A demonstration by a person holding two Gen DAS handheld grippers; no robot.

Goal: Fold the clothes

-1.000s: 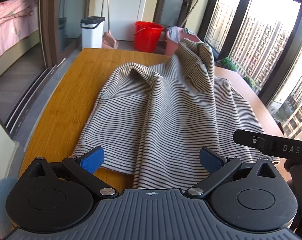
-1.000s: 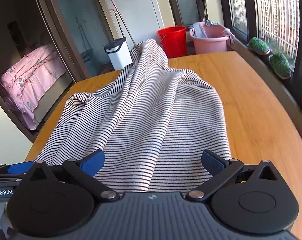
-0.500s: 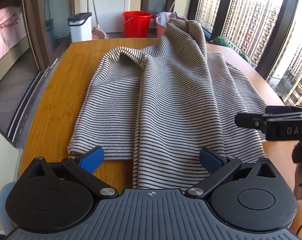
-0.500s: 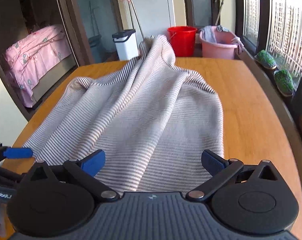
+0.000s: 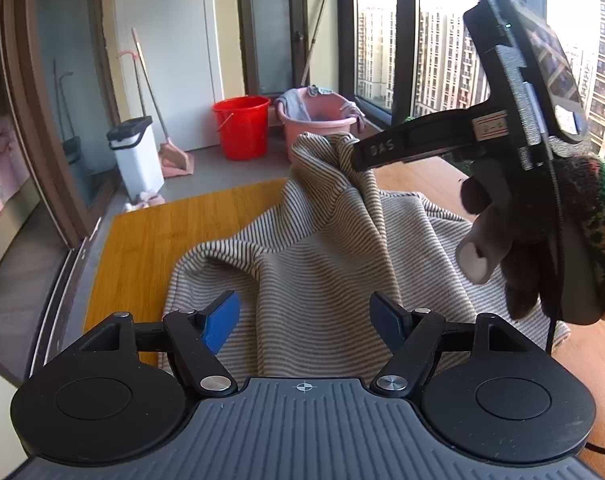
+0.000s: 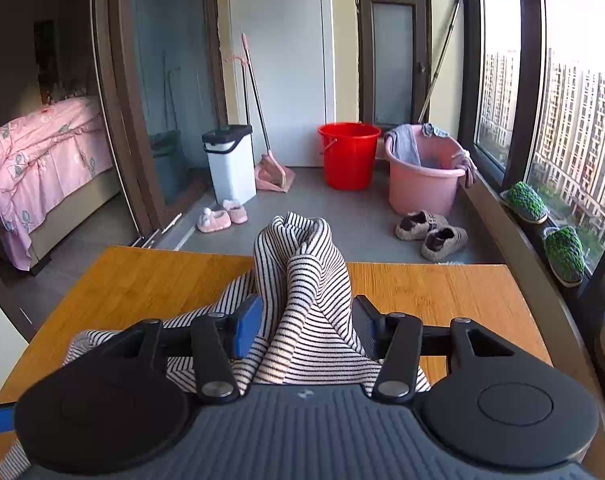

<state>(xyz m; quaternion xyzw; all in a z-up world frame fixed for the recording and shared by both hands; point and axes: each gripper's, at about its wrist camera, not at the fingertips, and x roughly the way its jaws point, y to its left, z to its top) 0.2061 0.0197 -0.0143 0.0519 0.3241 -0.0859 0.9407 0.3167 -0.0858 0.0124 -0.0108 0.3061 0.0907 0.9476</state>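
- The striped garment (image 5: 322,264) lies on the wooden table (image 5: 150,248), spread over its near and right part, with one bunched part lifted above the rest.
- In the left wrist view, the left gripper (image 5: 304,318) hangs over the near edge of the garment. Its jaws are closing, and the cloth passes under and between the two blue pads, but the pads do not press on it; there is clear space on each side.
- The left pad of this gripper is over the near left hem of the garment, close to the bare table; the right pad is over the middle of the cloth.
- In the right wrist view, the right gripper (image 6: 307,326) has a thick bunch of the striped garment (image 6: 302,280) between its fingers (image 6: 246,326). Its jaws are closing, and both pads seem to touch the sides of the bunch.
- The bunch stands up past the fingertips, toward the far side, and folds over itself there.
- In the left wrist view the same gripper comes in from the right, held by a gloved hand (image 5: 542,240), with the lifted peak of cloth at its tip, far from the left gripper.
- On the floor beyond the table stand a red bucket (image 6: 349,155), a pink basin (image 6: 424,178) and a white bin (image 6: 230,164).
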